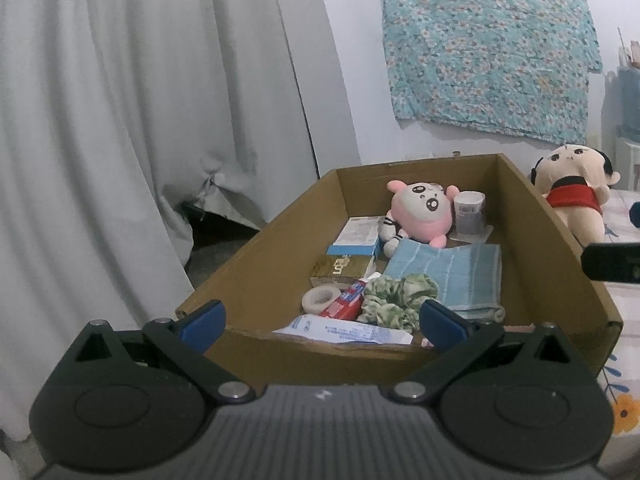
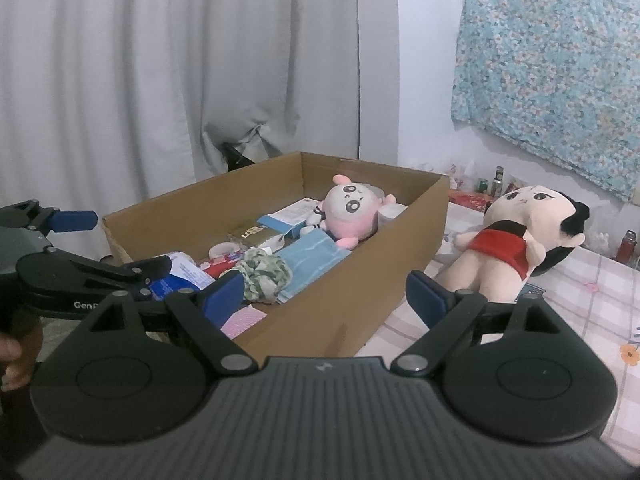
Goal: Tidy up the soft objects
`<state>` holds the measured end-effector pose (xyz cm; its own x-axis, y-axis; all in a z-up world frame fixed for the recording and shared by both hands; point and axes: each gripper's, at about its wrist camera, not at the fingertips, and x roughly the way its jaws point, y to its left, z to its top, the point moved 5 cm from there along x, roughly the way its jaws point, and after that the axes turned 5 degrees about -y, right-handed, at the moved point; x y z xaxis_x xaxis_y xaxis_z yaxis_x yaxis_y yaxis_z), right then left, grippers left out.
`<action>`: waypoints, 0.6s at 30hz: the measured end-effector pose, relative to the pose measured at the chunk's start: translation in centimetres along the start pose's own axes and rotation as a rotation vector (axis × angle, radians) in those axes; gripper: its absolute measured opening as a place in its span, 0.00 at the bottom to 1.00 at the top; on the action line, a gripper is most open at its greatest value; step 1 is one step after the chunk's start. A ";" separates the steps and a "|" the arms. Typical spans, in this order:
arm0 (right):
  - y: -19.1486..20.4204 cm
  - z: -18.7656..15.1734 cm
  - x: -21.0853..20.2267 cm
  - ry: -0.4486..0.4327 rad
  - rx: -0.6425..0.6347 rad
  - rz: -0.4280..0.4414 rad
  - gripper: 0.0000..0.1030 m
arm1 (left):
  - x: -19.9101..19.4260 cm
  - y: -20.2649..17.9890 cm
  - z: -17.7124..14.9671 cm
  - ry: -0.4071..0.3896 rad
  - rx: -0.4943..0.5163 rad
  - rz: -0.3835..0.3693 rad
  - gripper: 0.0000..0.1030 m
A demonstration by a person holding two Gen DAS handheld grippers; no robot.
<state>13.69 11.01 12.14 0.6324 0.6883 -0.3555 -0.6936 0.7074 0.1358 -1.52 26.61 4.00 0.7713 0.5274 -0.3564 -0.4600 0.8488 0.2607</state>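
Meanwhile, both the left hand-held gripper (image 1: 322,322) and right hand-held gripper (image 2: 325,294) hover empty with jaws spread before the box (image 2: 360,280) holding a pink plush (image 1: 420,210), towel (image 1: 460,276) and scrunchie (image 1: 394,300), a doll (image 2: 516,236) lying beside it on the bed (image 2: 580,300).

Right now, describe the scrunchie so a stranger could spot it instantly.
Find the open cardboard box on the bed. Near its front end, the scrunchie lies against the folded blue towel, beside the red toothpaste tube. It is the only ruffled green-and-white fabric ring there.
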 end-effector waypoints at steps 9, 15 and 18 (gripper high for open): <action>-0.1 0.0 0.0 -0.007 0.014 0.001 0.86 | -0.2 -0.7 0.6 -0.033 -0.008 0.001 1.00; -0.5 0.0 -0.4 -0.009 0.011 -0.007 0.87 | -0.4 -2.0 0.9 -0.053 0.043 0.013 1.00; -0.6 0.1 -0.4 -0.010 0.021 -0.006 0.87 | -0.6 -2.2 0.9 -0.067 0.059 0.019 1.00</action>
<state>13.89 10.30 12.29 0.6403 0.6852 -0.3472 -0.6821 0.7150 0.1532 -0.58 24.38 4.40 0.7911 0.5381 -0.2908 -0.4497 0.8340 0.3199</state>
